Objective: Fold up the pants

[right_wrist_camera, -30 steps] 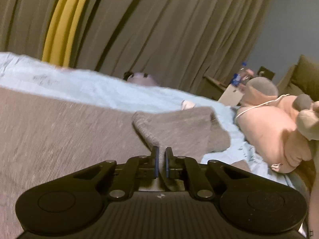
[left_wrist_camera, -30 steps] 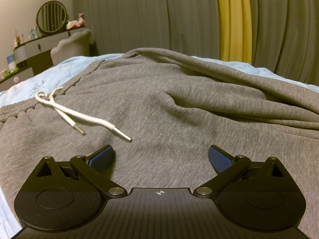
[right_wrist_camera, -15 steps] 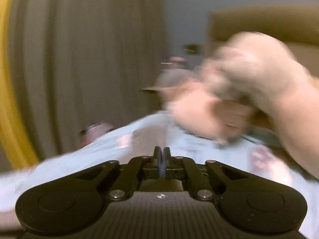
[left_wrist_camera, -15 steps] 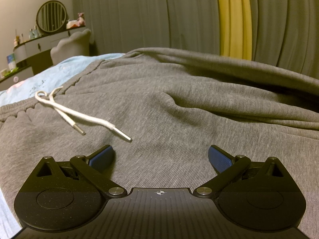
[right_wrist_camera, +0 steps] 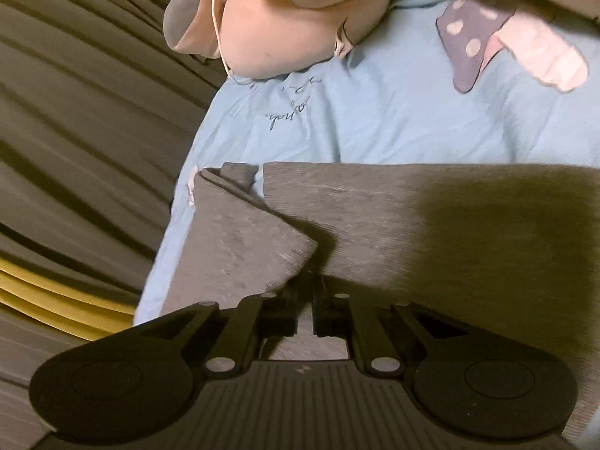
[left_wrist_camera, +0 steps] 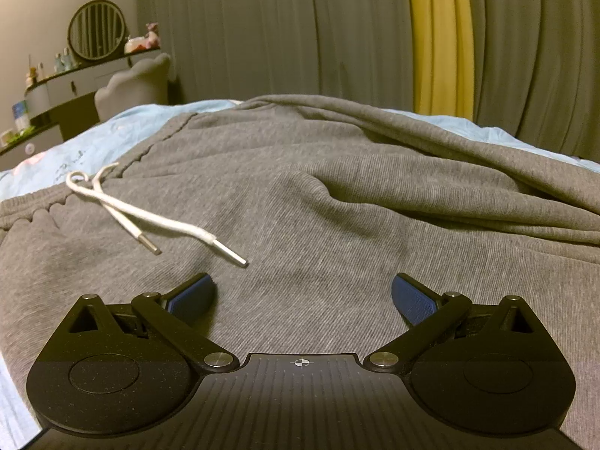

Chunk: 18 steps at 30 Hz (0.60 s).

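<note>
Grey sweatpants point(left_wrist_camera: 337, 195) lie spread on a light blue bed sheet point(left_wrist_camera: 105, 138). Their white drawstring point(left_wrist_camera: 150, 221) lies loose near the waistband on the left. My left gripper point(left_wrist_camera: 302, 294) is open and empty, resting low over the upper part of the pants. In the right wrist view the leg ends of the pants point(right_wrist_camera: 412, 217) lie on the sheet point(right_wrist_camera: 393, 120). My right gripper point(right_wrist_camera: 306, 281) is shut on a folded corner of a pant leg point(right_wrist_camera: 240, 247), held just above the other leg.
A pink plush toy point(right_wrist_camera: 285, 18) and a spotted plush point(right_wrist_camera: 472, 41) lie on the bed beyond the leg ends. Grey and yellow curtains point(left_wrist_camera: 438, 37) hang behind the bed. A dressing table with a round mirror point(left_wrist_camera: 95, 30) and a chair stand at far left.
My right gripper has swung round and tilted down while shut on the pant leg, carrying it over the other leg. The left gripper has stayed still and open.
</note>
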Each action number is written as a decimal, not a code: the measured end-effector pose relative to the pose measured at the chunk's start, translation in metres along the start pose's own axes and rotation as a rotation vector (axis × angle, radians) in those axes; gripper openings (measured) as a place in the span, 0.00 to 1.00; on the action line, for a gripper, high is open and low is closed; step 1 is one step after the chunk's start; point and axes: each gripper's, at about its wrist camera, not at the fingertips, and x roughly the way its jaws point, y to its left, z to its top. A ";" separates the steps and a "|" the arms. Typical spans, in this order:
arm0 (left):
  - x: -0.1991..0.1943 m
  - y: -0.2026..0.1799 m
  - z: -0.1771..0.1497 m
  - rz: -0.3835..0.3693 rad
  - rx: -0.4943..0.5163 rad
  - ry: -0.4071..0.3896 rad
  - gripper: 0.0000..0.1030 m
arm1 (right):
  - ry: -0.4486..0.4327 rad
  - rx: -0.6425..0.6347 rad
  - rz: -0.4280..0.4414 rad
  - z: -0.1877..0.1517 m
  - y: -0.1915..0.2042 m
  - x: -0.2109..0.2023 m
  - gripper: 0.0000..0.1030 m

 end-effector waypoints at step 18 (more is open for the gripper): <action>-0.049 0.019 0.077 -0.121 -0.085 -0.066 1.00 | 0.036 0.086 0.028 -0.004 -0.001 -0.023 0.60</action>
